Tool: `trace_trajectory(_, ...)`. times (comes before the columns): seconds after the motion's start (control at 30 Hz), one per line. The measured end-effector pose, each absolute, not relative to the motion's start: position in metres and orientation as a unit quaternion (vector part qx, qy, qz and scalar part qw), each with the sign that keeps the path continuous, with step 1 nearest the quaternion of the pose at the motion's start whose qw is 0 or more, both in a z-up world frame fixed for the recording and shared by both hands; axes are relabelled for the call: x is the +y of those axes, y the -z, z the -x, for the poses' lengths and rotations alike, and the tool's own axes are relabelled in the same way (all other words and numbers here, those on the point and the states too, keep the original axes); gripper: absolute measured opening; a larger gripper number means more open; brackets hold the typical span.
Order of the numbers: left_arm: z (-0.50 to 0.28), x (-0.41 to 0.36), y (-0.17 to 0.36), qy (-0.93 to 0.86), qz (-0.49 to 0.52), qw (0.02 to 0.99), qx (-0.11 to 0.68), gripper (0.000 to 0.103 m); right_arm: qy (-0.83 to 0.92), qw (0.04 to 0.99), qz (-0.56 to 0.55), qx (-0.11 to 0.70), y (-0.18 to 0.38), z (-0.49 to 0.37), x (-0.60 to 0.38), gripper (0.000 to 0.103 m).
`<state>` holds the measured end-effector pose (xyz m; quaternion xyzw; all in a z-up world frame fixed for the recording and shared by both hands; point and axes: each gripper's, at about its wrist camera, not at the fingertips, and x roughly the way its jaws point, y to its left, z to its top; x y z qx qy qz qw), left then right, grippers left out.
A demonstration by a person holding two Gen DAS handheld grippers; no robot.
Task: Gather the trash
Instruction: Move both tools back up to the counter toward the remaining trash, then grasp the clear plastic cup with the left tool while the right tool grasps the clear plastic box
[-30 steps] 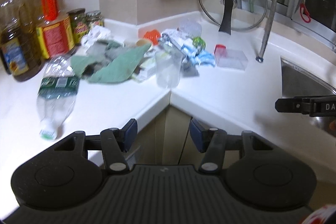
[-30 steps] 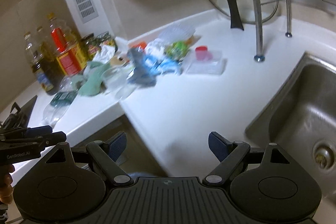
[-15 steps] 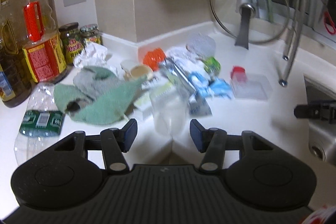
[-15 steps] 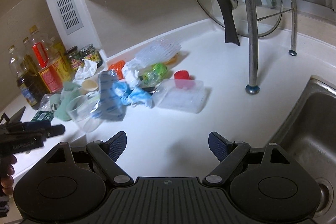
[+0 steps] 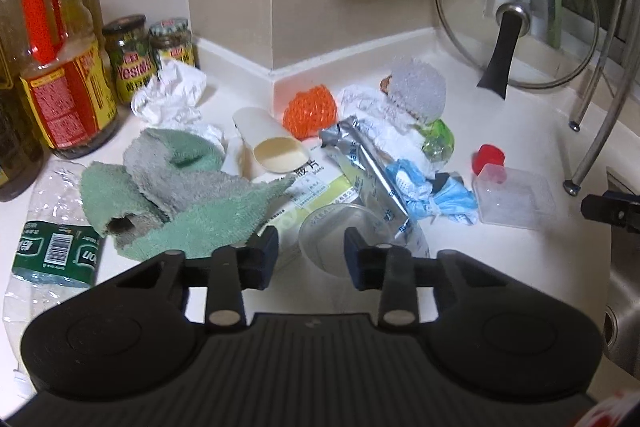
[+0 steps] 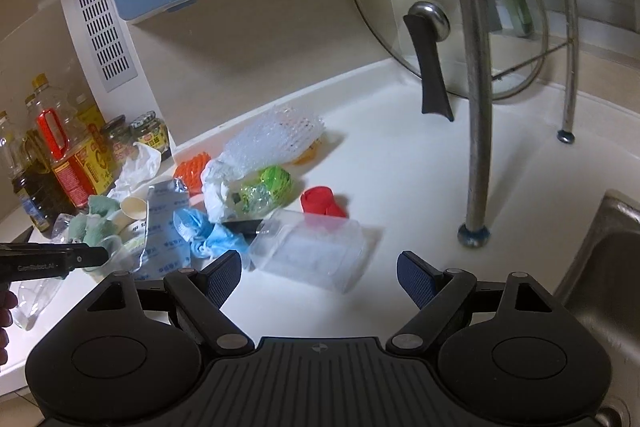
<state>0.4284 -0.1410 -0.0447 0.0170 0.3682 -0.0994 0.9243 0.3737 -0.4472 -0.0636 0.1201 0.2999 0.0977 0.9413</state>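
Clear plastic cup (image 5: 344,239) is sat at lower centre of the left wrist view, at the near edge of the trash pile on the white tabletop (image 5: 516,123). It is framed by the left gripper (image 5: 311,258), whose jaws have just been closing; a gap is visible on either side of the cup, so it is not yet pinched. Step in hand is judged to be the first pick, approach done, grasp under way.

Behind the cup: silver foil pouch (image 5: 372,167), blue mask (image 5: 436,193), tipped paper cup (image 5: 268,147), green towel (image 5: 176,195), crushed water bottle (image 5: 52,247) at lower left.

Right gripper (image 6: 319,277) is held released, jaws wide, over bare tabletop just before the clear plastic box (image 6: 316,251); nothing is between them. Red cap (image 6: 320,201) lies behind the box.

Next move: left jaws to be closed gently, since thin cup wall is likely to buckle or slip, then lifted clear of the pouch leaning against it.
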Motion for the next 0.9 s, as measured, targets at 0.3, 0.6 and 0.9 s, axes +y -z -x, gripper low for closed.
trace_trajectory(0.3,-0.437,-0.137,0.047,0.1,-0.001,0.921,0.376,0.005,-0.127,0.941,-0.093,0.298,0.072,-0.395,-0.445,0.085)
trace_trajectory(0.6,-0.432,-0.129,0.044,0.089,0.007,0.923,0.373,0.005,-0.164,0.937,-0.058,0.303,0.084,-0.43,-0.44,0.085)
trace_trajectory(0.9,-0.424,-0.121,0.041,0.077,0.008,0.926,0.371,0.005,-0.217,0.916,-0.062,0.333,0.1,-0.465,-0.445,0.085)
